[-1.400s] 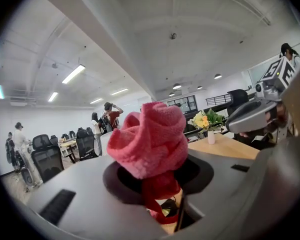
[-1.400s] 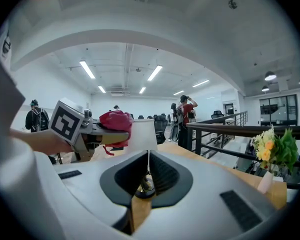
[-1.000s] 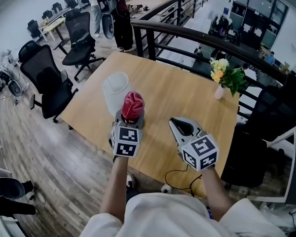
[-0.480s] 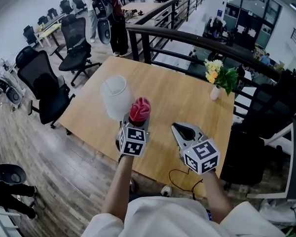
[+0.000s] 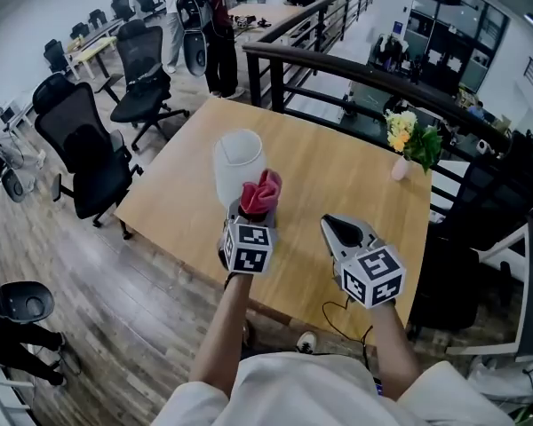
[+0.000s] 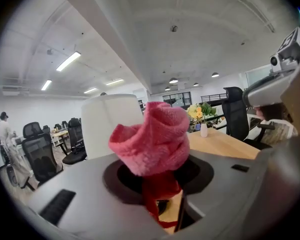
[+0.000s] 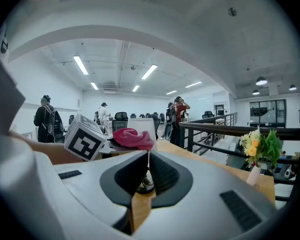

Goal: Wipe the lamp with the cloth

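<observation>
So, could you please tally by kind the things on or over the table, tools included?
Lamp: 1
Cloth: 1
Flower vase: 1
Tools: 2, the left tool and the right tool
Total: 5

Cloth [image 5: 261,192] pink-red, lamp [image 5: 238,162] white, table [image 5: 338,176] lt wood, flowers [image 5: 397,131] yellow.
</observation>
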Tool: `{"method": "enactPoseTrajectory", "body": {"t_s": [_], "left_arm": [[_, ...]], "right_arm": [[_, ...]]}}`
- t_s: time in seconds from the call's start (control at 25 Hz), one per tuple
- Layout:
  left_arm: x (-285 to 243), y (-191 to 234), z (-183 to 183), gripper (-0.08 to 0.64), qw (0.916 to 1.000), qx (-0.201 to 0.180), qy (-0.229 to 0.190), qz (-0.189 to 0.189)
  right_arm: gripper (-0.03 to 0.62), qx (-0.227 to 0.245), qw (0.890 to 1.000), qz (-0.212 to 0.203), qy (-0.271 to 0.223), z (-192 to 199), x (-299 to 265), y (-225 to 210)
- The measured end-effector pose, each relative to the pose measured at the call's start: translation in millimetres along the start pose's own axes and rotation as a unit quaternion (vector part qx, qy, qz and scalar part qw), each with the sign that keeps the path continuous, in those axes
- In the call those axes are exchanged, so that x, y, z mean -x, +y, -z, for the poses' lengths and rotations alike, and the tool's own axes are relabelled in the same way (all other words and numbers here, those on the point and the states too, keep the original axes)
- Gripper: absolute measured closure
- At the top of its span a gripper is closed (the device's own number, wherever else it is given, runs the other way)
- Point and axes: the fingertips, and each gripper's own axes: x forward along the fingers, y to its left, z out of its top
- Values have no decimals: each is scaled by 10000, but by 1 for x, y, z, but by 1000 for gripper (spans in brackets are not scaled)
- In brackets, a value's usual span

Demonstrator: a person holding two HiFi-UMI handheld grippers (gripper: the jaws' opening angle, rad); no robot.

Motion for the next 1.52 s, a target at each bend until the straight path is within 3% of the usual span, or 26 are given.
{"method": "enactPoseTrajectory", "body": {"t_s": [0.36,0.88,1.24,1.52], "left_arm": [[20,28,8,390,9985,-54,-182,515],[32,82,20,389,9935,-88,-471,1036],[27,140,41,390,9943,-35,-498,947],[23,183,74,390,9990,219,-201,343]], "right_arm": [[572,-75,9995,306,-44,-16,-30,41],[572,-256,9952,944,95,-6,-65,69],[572,-355,9923,1180,153,-2,-94,79],[572,-298,9940,986,357,9,-108,87]]}}
